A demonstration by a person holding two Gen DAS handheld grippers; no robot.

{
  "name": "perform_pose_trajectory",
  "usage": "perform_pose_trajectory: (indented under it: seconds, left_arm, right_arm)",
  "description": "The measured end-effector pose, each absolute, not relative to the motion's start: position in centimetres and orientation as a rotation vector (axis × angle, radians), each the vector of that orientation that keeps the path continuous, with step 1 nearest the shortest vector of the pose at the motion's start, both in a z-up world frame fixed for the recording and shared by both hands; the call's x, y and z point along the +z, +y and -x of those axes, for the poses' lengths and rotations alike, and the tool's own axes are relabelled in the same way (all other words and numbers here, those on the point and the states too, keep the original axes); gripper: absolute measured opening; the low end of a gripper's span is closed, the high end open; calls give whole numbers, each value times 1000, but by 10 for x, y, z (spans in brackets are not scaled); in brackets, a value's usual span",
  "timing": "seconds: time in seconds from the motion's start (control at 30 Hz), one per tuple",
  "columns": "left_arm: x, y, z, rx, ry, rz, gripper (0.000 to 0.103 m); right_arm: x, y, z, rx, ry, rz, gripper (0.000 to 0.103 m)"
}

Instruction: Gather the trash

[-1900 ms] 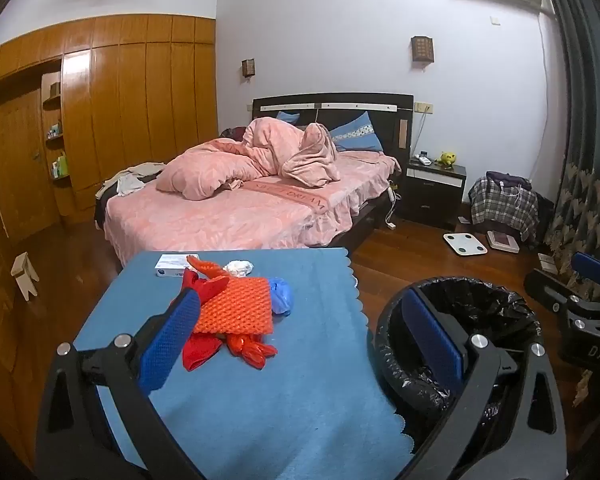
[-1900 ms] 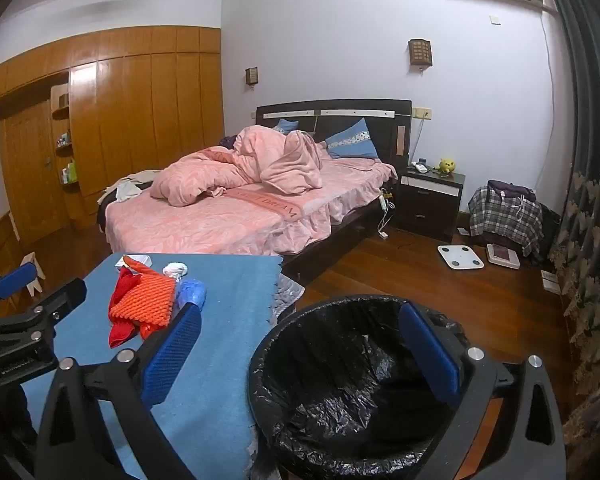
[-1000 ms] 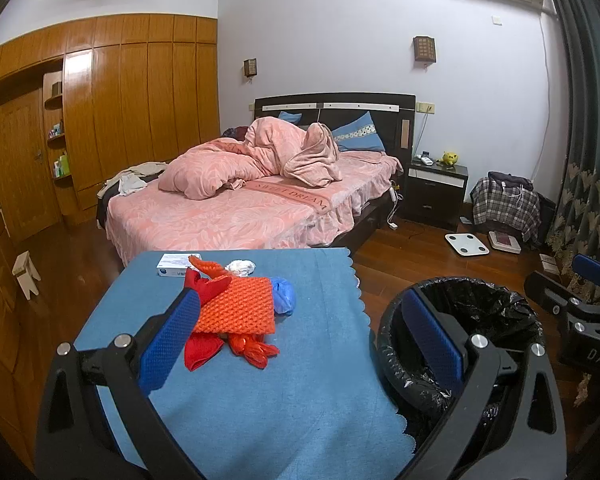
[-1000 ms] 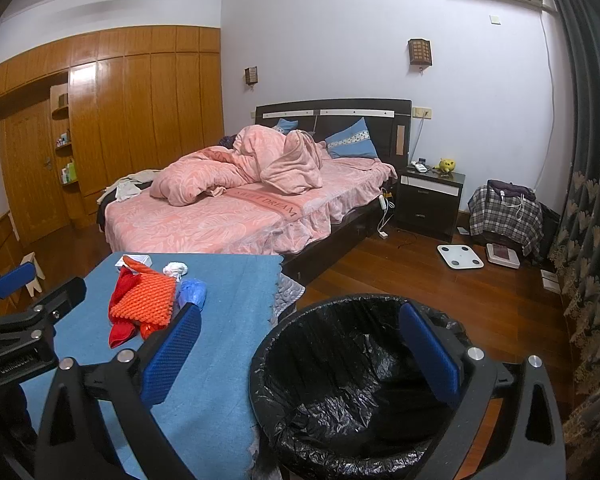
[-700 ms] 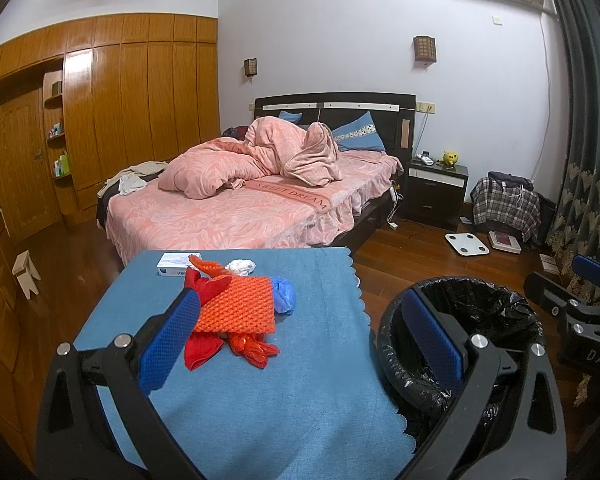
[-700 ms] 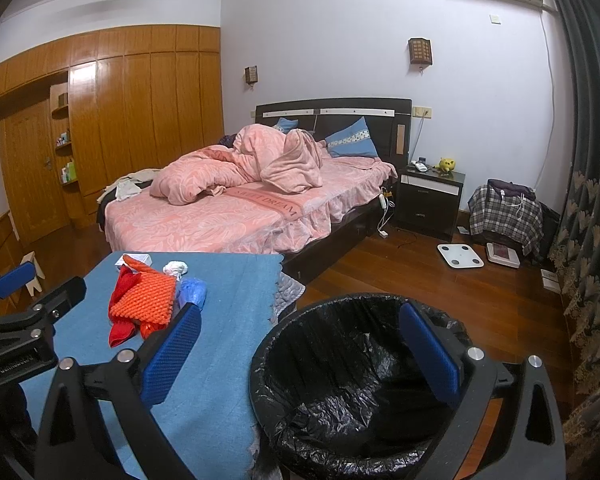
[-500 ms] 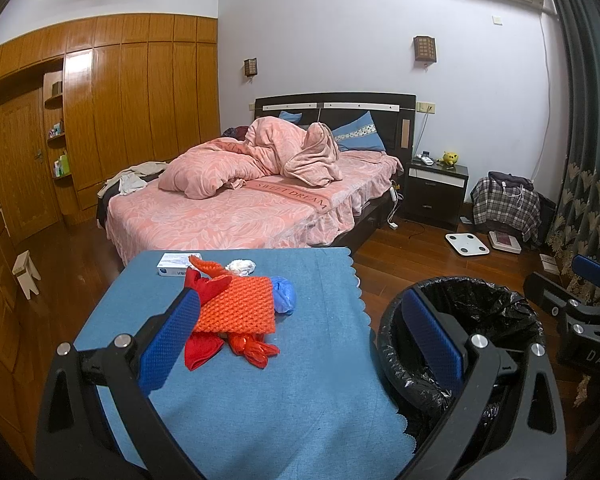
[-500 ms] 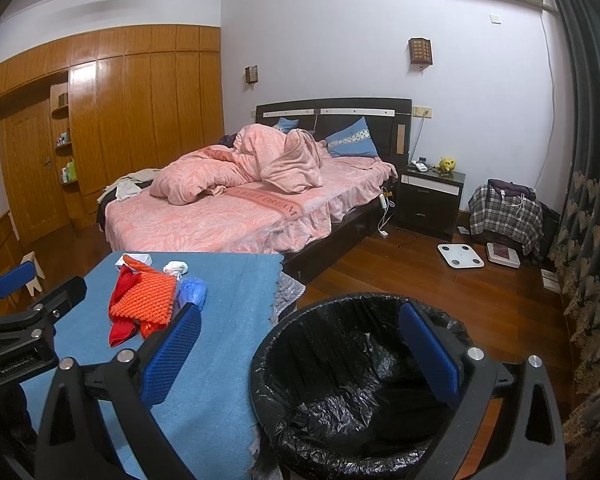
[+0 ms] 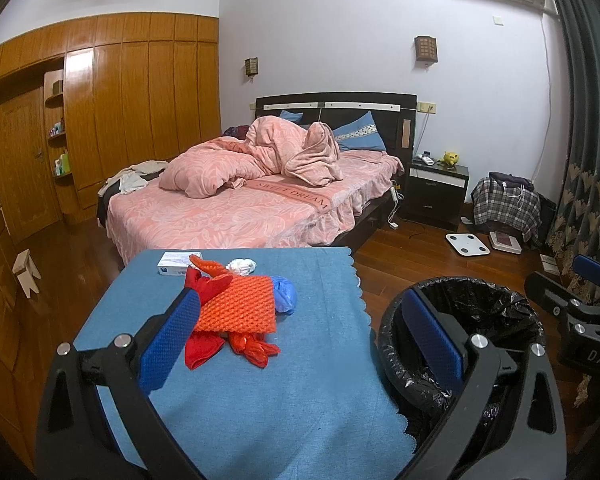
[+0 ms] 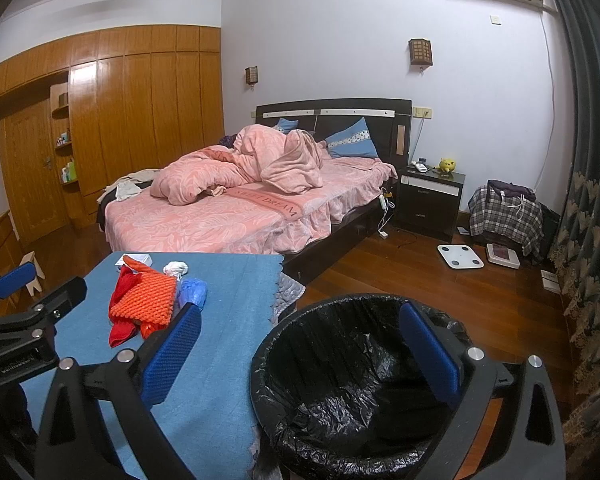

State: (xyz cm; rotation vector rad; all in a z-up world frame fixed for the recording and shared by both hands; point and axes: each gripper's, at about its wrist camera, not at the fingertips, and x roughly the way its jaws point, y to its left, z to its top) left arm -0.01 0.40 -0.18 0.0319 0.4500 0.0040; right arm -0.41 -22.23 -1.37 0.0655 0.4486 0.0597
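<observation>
A pile of trash lies on the blue-clothed table (image 9: 260,392): an orange foam net (image 9: 238,310) on red wrappers (image 9: 204,350), a blue crumpled bag (image 9: 284,298), a white paper ball (image 9: 242,266) and a small white box (image 9: 174,268). The pile also shows in the right wrist view (image 10: 144,300). A black-lined trash bin (image 10: 360,380) stands right of the table. My left gripper (image 9: 300,344) is open, held above the table's near part. My right gripper (image 10: 300,352) is open above the bin's rim.
A bed (image 9: 240,208) with a pink quilt stands behind the table. A dark nightstand (image 9: 436,192), a white scale (image 9: 466,244) and a plaid bag (image 9: 504,204) are at the right. A wooden wardrobe (image 9: 120,120) covers the left wall. A small stool (image 9: 26,276) stands on the floor.
</observation>
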Motion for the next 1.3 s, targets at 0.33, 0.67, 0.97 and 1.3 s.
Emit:
perform_pose_trajectory:
  seconds: [0.33, 0.67, 0.97, 1.3]
  left_arm:
    - [-2, 4, 0, 3, 450, -31, 98]
    - [-2, 3, 0, 3, 451, -30, 98]
    - [-4, 6, -1, 3, 452, -28, 98]
    - [-33, 33, -7, 21, 455, -26, 98]
  right_arm:
    - [-13, -222, 3, 60, 448, -66, 97]
    - [-13, -221, 2, 61, 450, -67, 97]
    - [-15, -217, -3, 69, 451, -62, 97]
    - [-23, -200, -19, 104, 460, -68, 97]
